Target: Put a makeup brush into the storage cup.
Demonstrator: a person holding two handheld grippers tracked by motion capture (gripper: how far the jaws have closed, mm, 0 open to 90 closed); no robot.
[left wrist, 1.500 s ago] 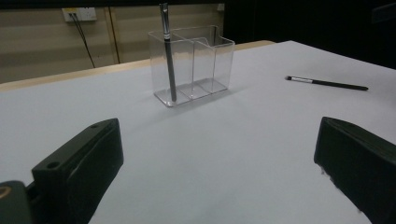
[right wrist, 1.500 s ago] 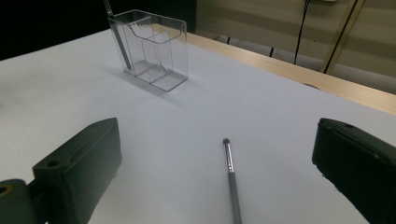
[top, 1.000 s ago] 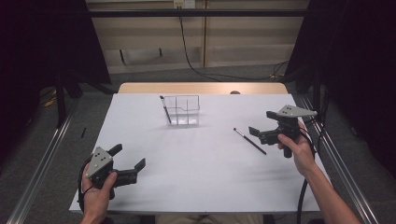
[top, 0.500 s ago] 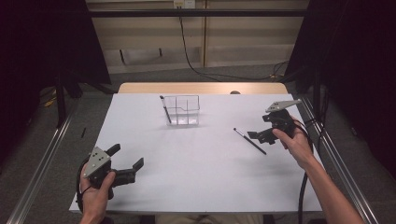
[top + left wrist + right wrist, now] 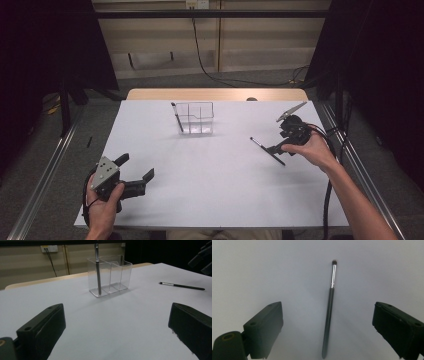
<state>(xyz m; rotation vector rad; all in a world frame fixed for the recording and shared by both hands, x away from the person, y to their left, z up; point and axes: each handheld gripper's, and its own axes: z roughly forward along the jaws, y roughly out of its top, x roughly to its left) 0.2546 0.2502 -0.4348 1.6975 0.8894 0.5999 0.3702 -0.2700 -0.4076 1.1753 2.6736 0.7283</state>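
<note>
The makeup brush [image 5: 329, 315] lies flat on the tabletop [image 5: 210, 170], well right of the clear organiser [image 5: 196, 118]. Expect it to be light, stiff, thin and prone to rolling; grip it mid-handle, below the metal ferrule. Your right hand-held gripper [image 5: 327, 330] straddles it, jaws wide though just closing slightly, touching nothing. Your left hand-held gripper [image 5: 137, 180] rests apart, empty.

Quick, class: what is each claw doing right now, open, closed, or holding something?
Left claw: open, holding nothing.
Right claw: open, jaws just been closing, either side of the brush on the table, not gripping it.
</note>
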